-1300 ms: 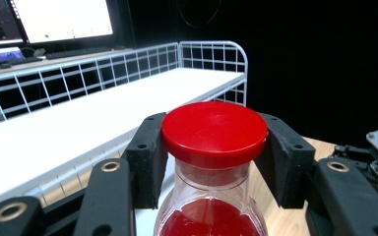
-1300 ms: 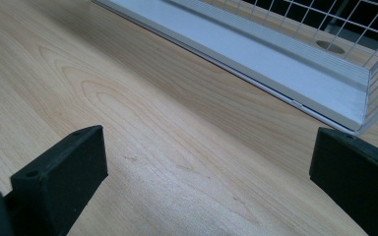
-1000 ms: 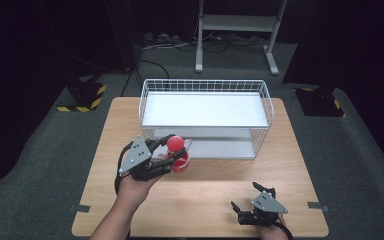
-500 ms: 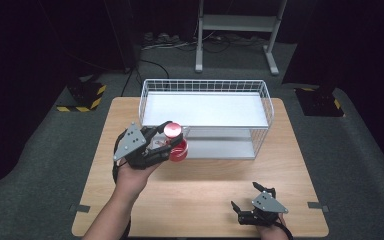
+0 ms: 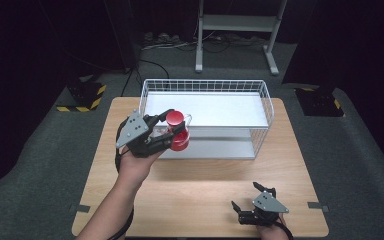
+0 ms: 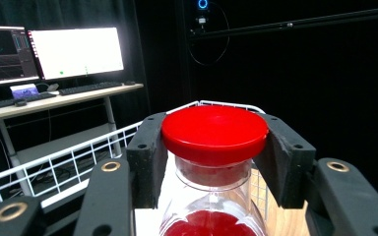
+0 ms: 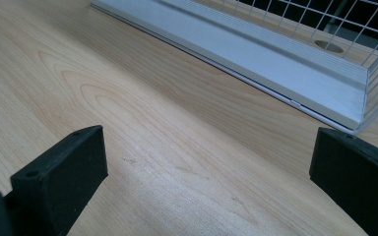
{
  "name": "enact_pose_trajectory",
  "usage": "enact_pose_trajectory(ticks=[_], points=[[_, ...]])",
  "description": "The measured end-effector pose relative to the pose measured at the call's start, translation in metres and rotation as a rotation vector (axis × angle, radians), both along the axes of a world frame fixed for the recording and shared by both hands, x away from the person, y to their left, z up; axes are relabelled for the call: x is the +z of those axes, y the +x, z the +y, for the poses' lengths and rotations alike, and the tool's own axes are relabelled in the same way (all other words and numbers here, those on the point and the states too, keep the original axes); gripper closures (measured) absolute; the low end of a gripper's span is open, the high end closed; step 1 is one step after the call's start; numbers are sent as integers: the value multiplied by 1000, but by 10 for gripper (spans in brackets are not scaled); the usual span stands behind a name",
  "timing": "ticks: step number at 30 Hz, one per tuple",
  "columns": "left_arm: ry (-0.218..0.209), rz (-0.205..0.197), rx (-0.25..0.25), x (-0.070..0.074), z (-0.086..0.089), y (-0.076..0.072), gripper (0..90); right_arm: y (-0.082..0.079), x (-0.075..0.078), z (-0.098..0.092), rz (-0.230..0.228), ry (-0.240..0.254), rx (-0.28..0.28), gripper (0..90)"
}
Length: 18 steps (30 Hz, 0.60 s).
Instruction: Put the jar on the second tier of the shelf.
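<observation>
I have the left claw (image 5: pixel 172 131) clamped on a clear jar (image 5: pixel 178 136) with a red lid (image 5: pixel 175 118) — in the left gripper view its two black pads (image 6: pixel 146 157) press against opposite sides of that lid (image 6: pixel 214 133), and the jar's clear neck and something red inside it (image 6: pixel 211 225) show just below. From the high view the jar hangs in the grip above the tabletop (image 5: pixel 200 190), at the front left corner of the white wire basket (image 5: pixel 267 107), its lid about level with the basket's top rim and the red lower part in front of the near wire wall. The jar sits close to upright, tilted a little. My left hand (image 5: pixel 135 162) comes in from the bottom edge, with the grey three-cornered plate on top of the gripper. The right claw (image 5: pixel 247 207) sits low at the near right part of the tabletop, well apart from the basket and the jar. In the right gripper view its jaws stand wide apart with nothing between them — just bare wood (image 7: pixel 177 162), and the basket's white base (image 7: pixel 275 64) running across farther off.
</observation>
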<state>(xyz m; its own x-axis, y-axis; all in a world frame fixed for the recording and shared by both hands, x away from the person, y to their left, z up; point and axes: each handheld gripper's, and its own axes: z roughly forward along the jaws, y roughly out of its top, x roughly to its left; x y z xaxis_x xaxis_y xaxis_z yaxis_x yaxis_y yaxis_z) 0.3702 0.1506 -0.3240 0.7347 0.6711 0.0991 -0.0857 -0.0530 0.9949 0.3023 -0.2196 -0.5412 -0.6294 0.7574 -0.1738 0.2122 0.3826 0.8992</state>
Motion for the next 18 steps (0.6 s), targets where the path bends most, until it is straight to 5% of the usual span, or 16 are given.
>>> enact_pose_trajectory(ticks=[18], points=[[-7,0,36,12,-16,33,486,0,0,-1,3,14,2,6]])
